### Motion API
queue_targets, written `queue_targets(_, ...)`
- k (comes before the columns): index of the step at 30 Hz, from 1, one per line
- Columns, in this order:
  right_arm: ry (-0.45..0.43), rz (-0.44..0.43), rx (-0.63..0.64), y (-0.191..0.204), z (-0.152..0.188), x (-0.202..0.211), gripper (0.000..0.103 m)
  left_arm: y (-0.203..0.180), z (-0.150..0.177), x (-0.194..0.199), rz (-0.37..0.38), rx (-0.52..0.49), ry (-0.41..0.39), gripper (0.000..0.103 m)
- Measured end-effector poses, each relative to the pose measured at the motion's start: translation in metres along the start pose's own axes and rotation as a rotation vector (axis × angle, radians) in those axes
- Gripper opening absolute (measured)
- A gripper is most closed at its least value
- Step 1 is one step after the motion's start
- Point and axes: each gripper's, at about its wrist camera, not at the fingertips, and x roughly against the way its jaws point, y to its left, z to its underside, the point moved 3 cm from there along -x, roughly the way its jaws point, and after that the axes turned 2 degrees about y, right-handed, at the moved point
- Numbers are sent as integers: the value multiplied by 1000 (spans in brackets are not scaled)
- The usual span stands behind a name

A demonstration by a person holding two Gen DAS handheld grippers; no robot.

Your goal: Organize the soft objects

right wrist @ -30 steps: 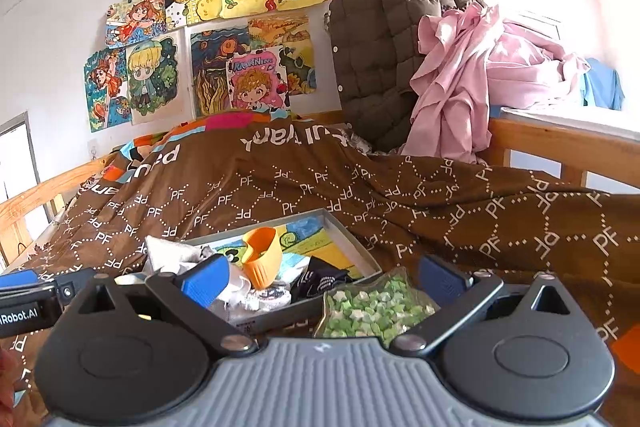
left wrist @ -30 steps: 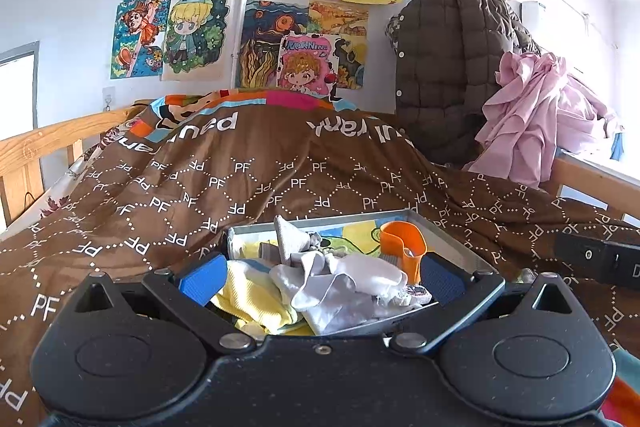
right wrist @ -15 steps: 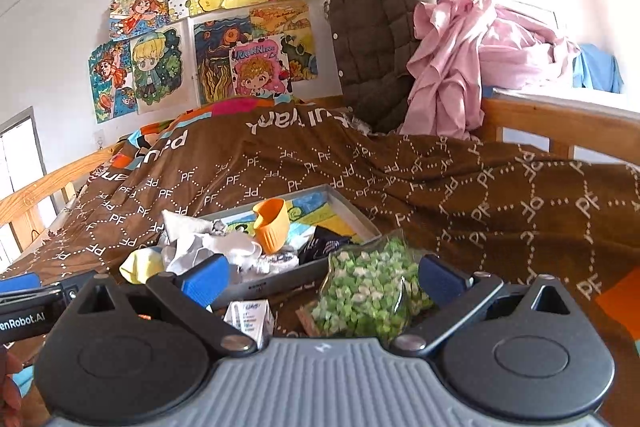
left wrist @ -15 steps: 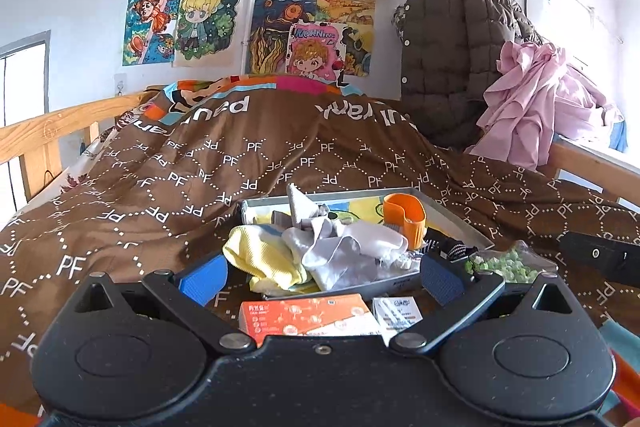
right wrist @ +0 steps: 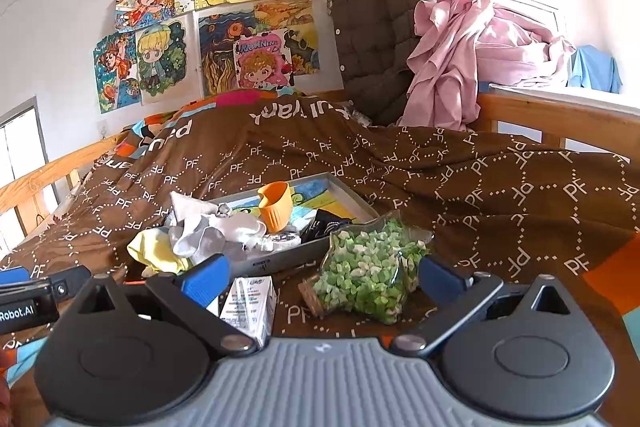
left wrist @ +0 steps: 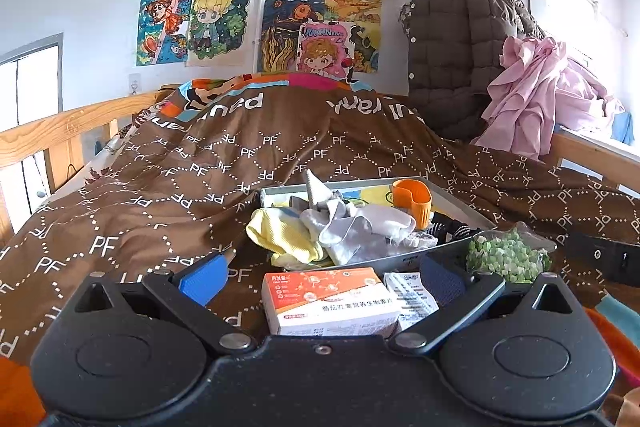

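Left tongs (left wrist: 320, 273) spread wide, nothing between the blue pads; right tongs (right wrist: 320, 277) likewise wide open & empty. Both hover low over the bed, pointing at the tray (left wrist: 460, 205), which I'll use as landmark.

Soft stuff: yellow cloth (left wrist: 286, 237) hangs over the tray's near-left rim, half in, half spilling onto the brown quilt (left wrist: 160, 195). Grey-white socks (left wrist: 356, 227) bunched just inside the tray, touching the yellow cloth on its right. Dark fabric item (right wrist: 324, 225) in the tray's near-right corner, too small to tell what it is. Orange cup (left wrist: 412, 203) stands in the tray behind the socks. Not soft, prob. not part of the job.

In front of the tray: orange-white box (left wrist: 328, 301) lies betw. the left tongs' fingers but untouched; small white carton (right wrist: 250, 303) just right of it. Bag of green bits (right wrist: 368, 267) sits off the tray's near-right corner, in line w/ the right tongs, not gripped.

Step, as I judge it: the approach/choosing stage, no grasp made yet. Soft things look heaped rather than sorted, so most of the task seems left.

Next move prob. calls for the left tongs to go over the box, drop onto the yellow cloth at the rim, pinch a thick fold. Cloth is limp, so grab deep or it'll slip; mind snagging the socks along w/ it.
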Motion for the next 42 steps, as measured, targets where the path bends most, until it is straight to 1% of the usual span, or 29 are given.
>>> queue_targets(8,9,27,12,1,11,8,103,6,8,5,-20,8,21,102)
queue_targets(12,9,-2,-4,0,18,9,103,8,12,8,-24,9,27,102)
queue_targets(17,23,0,-8,-1,23,8,103,13,20,11,-8,38,14,102)
queue_targets(21,31,17,21,1,27,10,103,16,29,11,-10,55,16,102)
queue_targets(26,55,10,22,3,33,12,103,15,34,14,-14,45,4,102)
queue_targets(28,69,-2,20,2,34,11,103,14,37,16,-3,42,9,102)
queue_targets(30,75,4,25,3,35,10,103,13,43,17,5,42,19,102)
queue_targets(32,75,8,26,3,35,10,103,9,49,15,7,30,44,102)
queue_targets(34,75,9,24,2,35,10,103,8,50,13,-1,17,56,102)
queue_targets(42,86,13,31,2,36,8,103,13,52,13,-42,31,70,102)
